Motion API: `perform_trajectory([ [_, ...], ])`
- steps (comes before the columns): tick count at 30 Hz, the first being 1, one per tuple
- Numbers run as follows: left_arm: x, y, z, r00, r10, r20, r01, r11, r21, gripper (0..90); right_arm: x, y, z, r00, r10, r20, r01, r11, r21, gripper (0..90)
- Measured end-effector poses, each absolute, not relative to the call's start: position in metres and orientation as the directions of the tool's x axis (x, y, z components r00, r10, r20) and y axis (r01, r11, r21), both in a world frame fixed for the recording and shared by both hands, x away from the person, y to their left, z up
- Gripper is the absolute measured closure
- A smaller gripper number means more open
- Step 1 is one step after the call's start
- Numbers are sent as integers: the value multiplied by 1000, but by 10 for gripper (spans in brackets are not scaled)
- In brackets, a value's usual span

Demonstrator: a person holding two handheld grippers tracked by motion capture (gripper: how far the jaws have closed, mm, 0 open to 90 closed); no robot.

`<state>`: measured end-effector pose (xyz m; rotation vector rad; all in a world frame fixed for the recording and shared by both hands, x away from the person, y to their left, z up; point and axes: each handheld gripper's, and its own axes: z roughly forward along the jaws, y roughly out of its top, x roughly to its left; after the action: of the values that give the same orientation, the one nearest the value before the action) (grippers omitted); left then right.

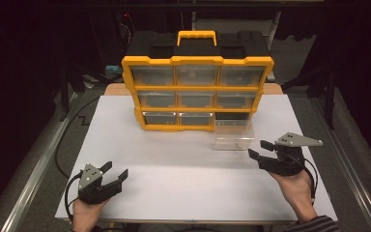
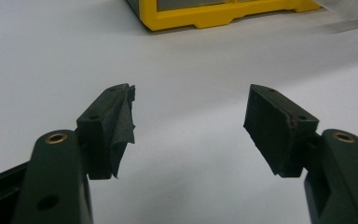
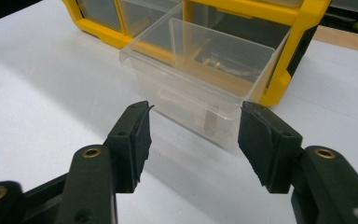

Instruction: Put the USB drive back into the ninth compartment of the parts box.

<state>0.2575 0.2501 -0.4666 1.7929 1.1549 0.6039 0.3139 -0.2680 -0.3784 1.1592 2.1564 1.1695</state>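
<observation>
Clear drawer (image 1: 234, 135) out on table, at 5 o'clock of yellow organizer (image 1: 197, 92). R gripper (image 1: 261, 149) agape just beside it; L gripper (image 1: 115, 172) agape, idle at 7 o'clock. Risk: thin slick walls, a pinch may slip or tip contents.

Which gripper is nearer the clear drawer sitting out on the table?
Right. The right gripper sits just beside the clear drawer, jaws open toward it; the left gripper is far across the table.

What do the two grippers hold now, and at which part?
Nothing. The left gripper and right gripper are both open; the clear drawer stands untouched.
</observation>
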Motion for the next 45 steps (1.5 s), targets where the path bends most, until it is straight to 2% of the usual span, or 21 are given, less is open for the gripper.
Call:
perform_trajectory([
  [45, 255, 251, -467, 437, 898, -60, 456, -164, 875, 333, 282, -304, -430, -494, 865, 93, 474, 178, 862, 375],
])
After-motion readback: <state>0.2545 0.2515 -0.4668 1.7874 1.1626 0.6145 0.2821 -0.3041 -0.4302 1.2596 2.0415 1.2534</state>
